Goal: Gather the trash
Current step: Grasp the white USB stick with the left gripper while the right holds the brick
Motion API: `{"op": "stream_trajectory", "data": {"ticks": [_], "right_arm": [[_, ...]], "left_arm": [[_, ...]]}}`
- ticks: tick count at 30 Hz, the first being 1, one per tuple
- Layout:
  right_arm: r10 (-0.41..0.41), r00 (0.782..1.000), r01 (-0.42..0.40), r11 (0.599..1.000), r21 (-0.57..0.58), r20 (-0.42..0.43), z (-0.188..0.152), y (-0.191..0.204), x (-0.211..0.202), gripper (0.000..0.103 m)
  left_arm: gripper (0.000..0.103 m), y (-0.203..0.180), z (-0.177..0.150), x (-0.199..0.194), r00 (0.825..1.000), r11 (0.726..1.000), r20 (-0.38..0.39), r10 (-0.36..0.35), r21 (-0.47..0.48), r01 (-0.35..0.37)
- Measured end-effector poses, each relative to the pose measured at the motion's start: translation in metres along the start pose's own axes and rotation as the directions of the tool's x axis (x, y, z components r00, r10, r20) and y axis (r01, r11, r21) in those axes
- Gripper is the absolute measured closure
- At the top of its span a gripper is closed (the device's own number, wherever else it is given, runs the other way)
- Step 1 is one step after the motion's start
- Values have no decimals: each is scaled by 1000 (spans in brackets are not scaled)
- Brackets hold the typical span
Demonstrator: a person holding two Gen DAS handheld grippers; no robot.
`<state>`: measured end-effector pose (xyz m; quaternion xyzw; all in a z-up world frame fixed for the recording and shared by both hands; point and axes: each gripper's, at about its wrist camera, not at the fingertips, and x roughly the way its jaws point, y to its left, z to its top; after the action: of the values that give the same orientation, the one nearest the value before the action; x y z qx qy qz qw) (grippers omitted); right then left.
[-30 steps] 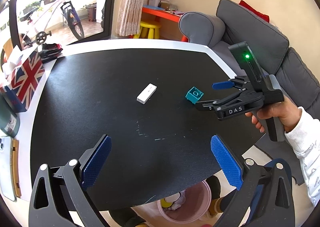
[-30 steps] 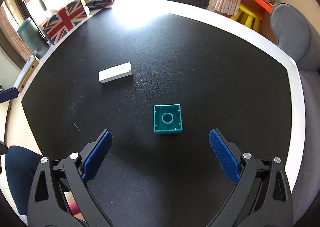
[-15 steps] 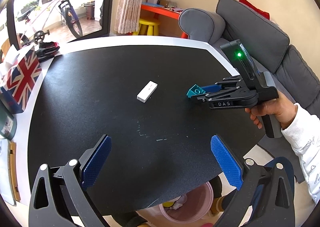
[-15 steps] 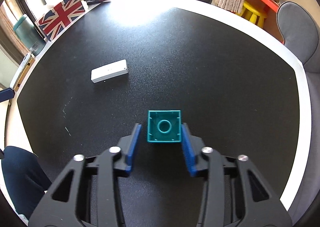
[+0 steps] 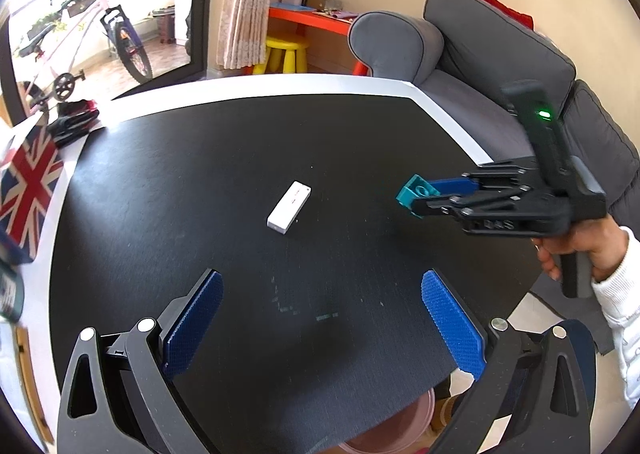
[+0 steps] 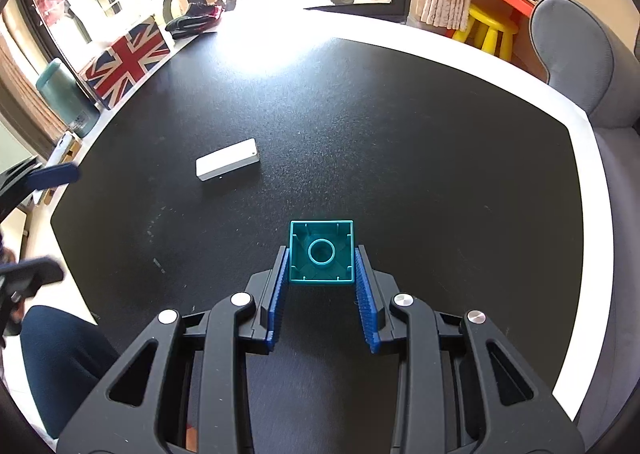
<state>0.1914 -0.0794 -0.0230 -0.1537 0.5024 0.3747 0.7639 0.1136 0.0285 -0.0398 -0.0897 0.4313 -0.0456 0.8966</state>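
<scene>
My right gripper [image 6: 321,259] is shut on a teal toy brick [image 6: 321,252], hollow side up, held a little above the black table [image 6: 360,114]. The left wrist view shows that gripper [image 5: 416,200] from the side with the brick [image 5: 414,192] at its tips. A white rectangular box [image 5: 289,207] lies flat near the table's middle; it also shows in the right wrist view [image 6: 227,165]. My left gripper [image 5: 322,320] is open and empty above the table's near edge.
A Union Jack box [image 6: 128,64] and a teal canister [image 6: 68,102] stand along the left edge. A pink bin [image 5: 400,426] sits on the floor below the near edge. A grey sofa [image 5: 480,62] is to the right.
My right gripper closed from wide open onto the teal brick and lifted it off the table. My left gripper stayed open and roughly still.
</scene>
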Motion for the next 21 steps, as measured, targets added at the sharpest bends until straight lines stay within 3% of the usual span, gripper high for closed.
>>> {"op": "stream_trajectory", "data": {"ticks": [9,14,20,21], "right_arm": [[3,1000,-3,1000,16,20,-6,-8,-19,71],[2,1000,-3,1000,19,26,-9,-11,-26,71],[1,999,-1,1000,21,32,-9,-14,-29,71],[0,999,0,1000,21,32,-8,-14,-29,71]], "left_arm": [[7,-1,25,32,999,997,-46,-17,71,21],[7,0,40,58,993,993,-112,-30,113,43],[8,1,52,88,985,985,-169,18,170,11],[12,1,53,91,985,984,-173,26,176,5]]}}
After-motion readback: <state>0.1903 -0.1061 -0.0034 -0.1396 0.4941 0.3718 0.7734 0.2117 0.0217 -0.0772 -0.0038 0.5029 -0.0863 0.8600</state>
